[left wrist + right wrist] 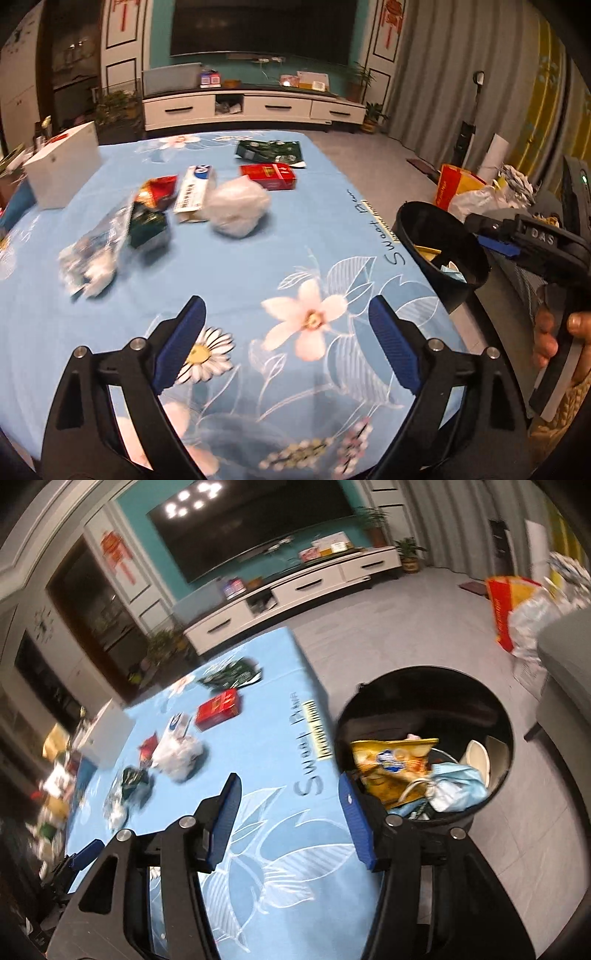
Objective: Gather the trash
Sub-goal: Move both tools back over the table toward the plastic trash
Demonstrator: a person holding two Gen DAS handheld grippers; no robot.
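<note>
looking along the left claw (286,343), spread wide and empty, several pieces remain on the bench (229,280): a white crumpled bag (238,210), a red carton (269,176), green wrappers (271,150). from the right claw (290,818), half open and empty, the black bin (424,749) beside the bench already holds a yellow snack bag (391,762), so collection seems partly done.

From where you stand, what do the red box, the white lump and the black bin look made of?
The red box looks like glossy printed cardboard, with crisp flat faces. The white lump seems thin crumpled plastic or tissue, wrinkled and pale; blur leaves that open. The black bin looks like smooth moulded plastic, with an even round rim.
</note>
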